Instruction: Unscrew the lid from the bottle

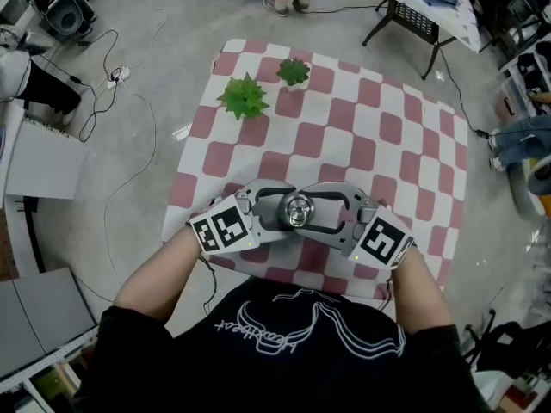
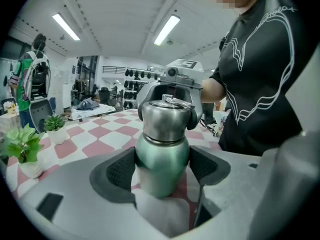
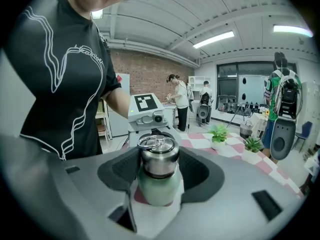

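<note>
Nearest to us is the black shirt [image 1: 284, 342] with its white line print, filling the bottom of the head view, and from it both bare forearms reach forward and slightly inward, the left forearm [image 1: 155, 274] and the right forearm [image 1: 422, 286] converging so that the two tools meet nose to nose over the near edge of the desk [image 1: 405, 144], which is spread with a red and white checked cloth. Each wrist ends at a marker cube, the left cube [image 1: 225, 229] and the right cube [image 1: 383, 239], both tilted up toward the head camera. The left tongs [image 1: 274, 212] come in from the left at a low level, and their own view shows the dark pads pressed on either side of the green body of the bottle [image 2: 162, 166], which stands upright on the cloth. The right tongs [image 1: 325, 212] come in from the opposite side and sit higher, their pads closed on the steel lid [image 3: 158, 159], standing fairly wide because the lid is broad. The lid is on the bottle, with a metal ring [image 3: 154, 142] lying across its top. Across the desk, well apart from the bottle, stand a larger green plant [image 1: 244, 97] and a smaller plant [image 1: 293, 71], near the far edge
</note>
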A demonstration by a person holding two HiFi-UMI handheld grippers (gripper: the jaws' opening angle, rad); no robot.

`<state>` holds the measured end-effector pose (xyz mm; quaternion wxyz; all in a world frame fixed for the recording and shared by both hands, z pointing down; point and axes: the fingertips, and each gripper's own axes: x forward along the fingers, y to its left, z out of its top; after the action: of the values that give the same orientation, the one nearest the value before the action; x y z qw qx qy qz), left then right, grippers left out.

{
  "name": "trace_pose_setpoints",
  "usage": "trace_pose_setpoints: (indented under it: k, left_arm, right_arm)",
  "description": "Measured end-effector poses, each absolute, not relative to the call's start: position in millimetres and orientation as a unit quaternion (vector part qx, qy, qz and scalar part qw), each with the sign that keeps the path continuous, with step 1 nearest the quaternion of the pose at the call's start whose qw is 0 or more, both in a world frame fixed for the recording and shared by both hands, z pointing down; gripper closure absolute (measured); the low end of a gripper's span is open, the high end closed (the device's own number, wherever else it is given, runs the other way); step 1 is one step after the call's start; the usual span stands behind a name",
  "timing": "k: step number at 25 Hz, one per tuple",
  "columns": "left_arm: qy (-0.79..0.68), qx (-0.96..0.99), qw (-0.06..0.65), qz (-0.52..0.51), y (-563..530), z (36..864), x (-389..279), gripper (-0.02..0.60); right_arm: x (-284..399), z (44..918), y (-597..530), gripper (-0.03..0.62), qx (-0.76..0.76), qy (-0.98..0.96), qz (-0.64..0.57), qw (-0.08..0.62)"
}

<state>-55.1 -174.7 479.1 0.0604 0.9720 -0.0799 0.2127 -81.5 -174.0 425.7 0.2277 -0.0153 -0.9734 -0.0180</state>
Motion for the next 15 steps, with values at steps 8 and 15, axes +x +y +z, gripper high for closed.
trace_pose_setpoints:
  k: [8, 15]
  left_arm:
    - [0.009, 0.976, 0.05, 0.213, -175.2, 479.1, -57.2, 0.239]
    - [0.036, 0.976, 0.05, 0.208, -175.7, 478.2, -57.6, 0.239]
  right_arm:
    - [-84.0, 427.5, -176.5, 0.345, -0.038, -0.967, -0.019, 0.252]
    - [-85.1, 427.3, -177.8, 0.345, -0.041, -0.966, -0.013, 0.255]
